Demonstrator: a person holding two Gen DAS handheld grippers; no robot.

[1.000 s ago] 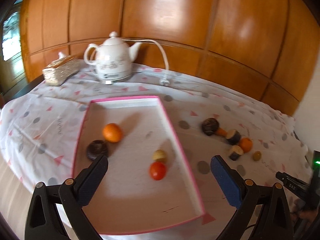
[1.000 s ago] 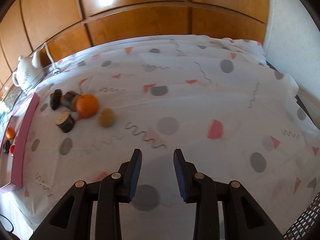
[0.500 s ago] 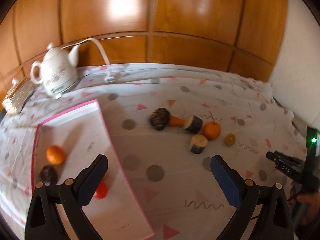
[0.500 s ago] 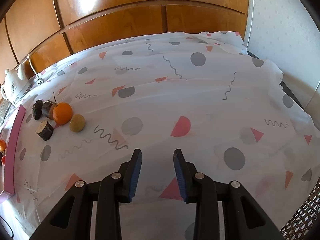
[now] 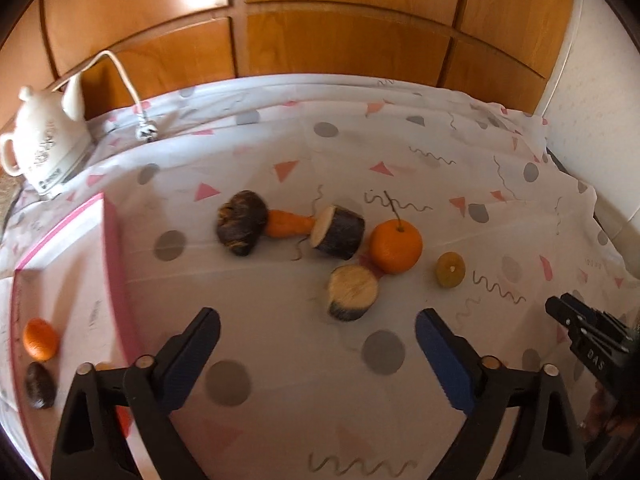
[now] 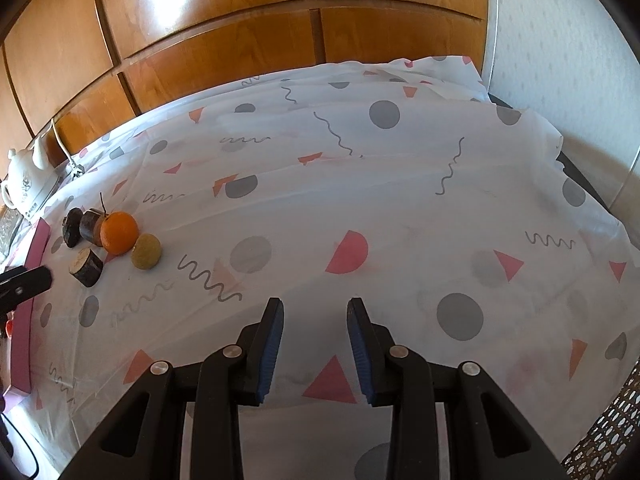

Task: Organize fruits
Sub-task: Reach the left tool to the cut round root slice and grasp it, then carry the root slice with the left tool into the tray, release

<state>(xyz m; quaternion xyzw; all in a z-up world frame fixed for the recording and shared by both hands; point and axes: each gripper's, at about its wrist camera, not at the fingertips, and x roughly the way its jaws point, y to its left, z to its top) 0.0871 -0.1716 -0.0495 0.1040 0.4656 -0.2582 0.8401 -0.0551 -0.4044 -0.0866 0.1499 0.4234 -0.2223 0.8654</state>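
The left hand-held gripper (image 5: 316, 344) has its jaws spread wide with nothing between them, hovering over the patterned cloth (image 5: 304, 408) that covers the bench. Just ahead of it, between the two fingers' lines, lies a cut dark-skinned piece with a pale face (image 5: 353, 292); beyond that a second cut piece (image 5: 338, 232) touches an orange carrot-like root (image 5: 288, 223), which runs to a dark round fruit (image 5: 241, 229) further to the left. Ahead and to the right sits an orange with a stem (image 5: 396, 246), and just right of it a small yellow-green fruit (image 5: 450, 269). To the left of this hand-held gripper is the pink-rimmed tray (image 5: 114, 264), holding a small orange fruit (image 5: 39, 338) and a dark fruit (image 5: 39, 390); far ahead on the left stands a white teapot (image 5: 44, 144). The right hand-held gripper (image 6: 316, 344) has its jaws parted by a narrow gap and holds nothing, with the same fruits well off to its left
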